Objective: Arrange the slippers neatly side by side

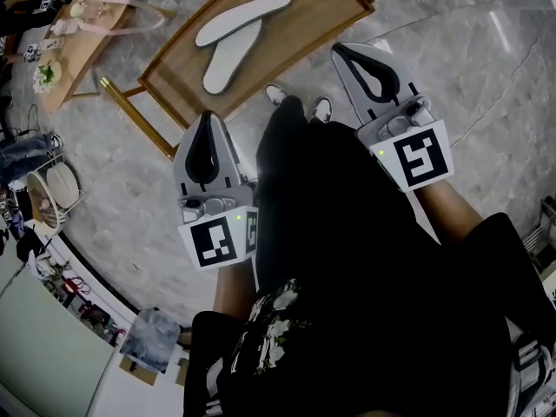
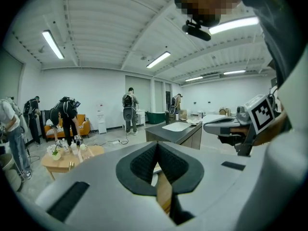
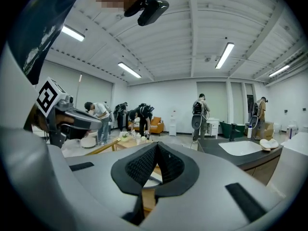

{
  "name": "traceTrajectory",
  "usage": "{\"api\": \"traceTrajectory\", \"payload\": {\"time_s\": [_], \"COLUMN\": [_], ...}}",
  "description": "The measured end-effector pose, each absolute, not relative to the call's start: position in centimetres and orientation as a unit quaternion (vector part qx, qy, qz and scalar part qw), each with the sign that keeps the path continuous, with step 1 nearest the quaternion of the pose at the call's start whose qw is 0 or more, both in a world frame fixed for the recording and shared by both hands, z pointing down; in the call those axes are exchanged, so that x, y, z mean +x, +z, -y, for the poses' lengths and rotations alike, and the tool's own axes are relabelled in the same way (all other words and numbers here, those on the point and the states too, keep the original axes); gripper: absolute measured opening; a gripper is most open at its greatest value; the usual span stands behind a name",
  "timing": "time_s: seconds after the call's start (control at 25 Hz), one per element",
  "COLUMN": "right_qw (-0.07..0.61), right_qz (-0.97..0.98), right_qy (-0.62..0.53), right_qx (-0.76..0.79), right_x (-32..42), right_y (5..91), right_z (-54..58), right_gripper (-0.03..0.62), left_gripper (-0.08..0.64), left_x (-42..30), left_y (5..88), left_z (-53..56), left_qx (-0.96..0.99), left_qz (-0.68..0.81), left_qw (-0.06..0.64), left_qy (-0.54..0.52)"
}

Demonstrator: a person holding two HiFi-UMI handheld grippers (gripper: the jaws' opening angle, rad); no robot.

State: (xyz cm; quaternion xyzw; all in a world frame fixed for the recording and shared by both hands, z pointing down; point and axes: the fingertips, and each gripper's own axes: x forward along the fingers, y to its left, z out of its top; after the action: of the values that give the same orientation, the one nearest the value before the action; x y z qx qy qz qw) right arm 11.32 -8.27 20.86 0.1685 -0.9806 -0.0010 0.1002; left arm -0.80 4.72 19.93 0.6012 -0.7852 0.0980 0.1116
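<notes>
Pressed flat together on nothing at the fingers (image 2: 142, 163) of the left gripper (image 1: 208, 122); likewise closed and empty at the fingers (image 3: 138, 166) of the right gripper (image 1: 343, 52). Both held close to the body, pointing ahead toward a low wooden bench (image 1: 304, 37), well short of anything on it. On that bench, two white slippers: the far slipper (image 1: 248, 17) lying aslant, the near slipper (image 1: 230, 59) angled away from it, touching or nearly so at one end and splayed apart at the other, so not yet side by side. Just below the bench edge, the tips of the person's shoes (image 1: 275, 93) on a grey marbled floor (image 1: 452, 42). Off to the left, a second wooden table (image 1: 95, 42) with a pink strap (image 1: 130, 7) and small flowers (image 1: 45, 75), no part of the job. Probably the reaching step now. To do it well: open the fingers before arriving, take one slipper by its edge near the middle, leave the other as the reference, swing the held one parallel with toes matching and sides just beside each other, then release gently to avoid nudging the pair askew.
</notes>
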Motion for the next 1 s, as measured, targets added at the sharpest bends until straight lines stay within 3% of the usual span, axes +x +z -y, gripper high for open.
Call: {"api": "traceTrajectory", "payload": {"time_s": [1.0], "right_qw": [0.171], "right_qz": [0.979], "right_qy": [-0.113], "right_qx": [0.018], "right_x": [0.5], "right_y": [24.2], "right_z": [7.7], "right_gripper": [-0.002], "left_gripper": [0.002], "left_x": [-8.2], "left_y": [26.3], "left_z": [-3.5], "left_qx": [0.561], "left_qz": [0.799], "left_qw": [0.207], "left_qy": [0.062]}}
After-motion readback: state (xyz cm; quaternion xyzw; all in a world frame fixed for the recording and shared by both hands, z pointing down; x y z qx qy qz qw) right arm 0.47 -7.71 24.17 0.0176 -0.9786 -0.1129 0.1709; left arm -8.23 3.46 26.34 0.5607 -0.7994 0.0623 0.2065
